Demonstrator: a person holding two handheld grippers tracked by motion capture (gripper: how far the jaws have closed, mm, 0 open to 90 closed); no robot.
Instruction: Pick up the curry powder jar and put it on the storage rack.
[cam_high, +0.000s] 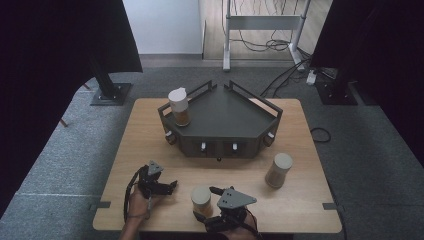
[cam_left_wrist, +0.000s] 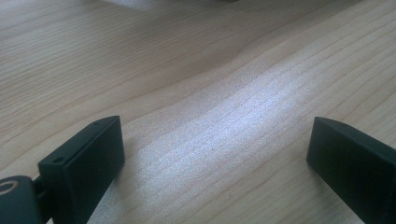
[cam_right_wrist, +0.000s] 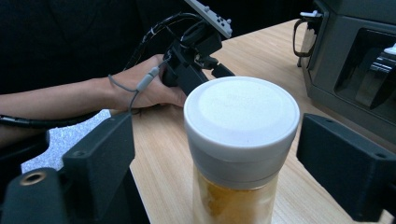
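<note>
A wooden table (cam_high: 150, 150) carries a dark corner rack (cam_high: 220, 122) and two jars (cam_high: 201, 201) (cam_high: 278, 170).

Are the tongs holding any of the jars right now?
No. The right tongs stand open around the nearest jar, just below its white lid, with gaps on both sides. The left tongs are open over bare table.

You have three white-capped jars of yellow-brown powder, all upright. One (cam_high: 201, 200) stands near your edge of the table (cam_high: 150, 142), between your right gripper's (cam_high: 204, 202) spread jaws, with gaps on both sides. Another (cam_high: 278, 170) stands apart to its right, and the third (cam_high: 179, 106) sits on the dark rack's (cam_high: 225, 117) left corner.
</note>
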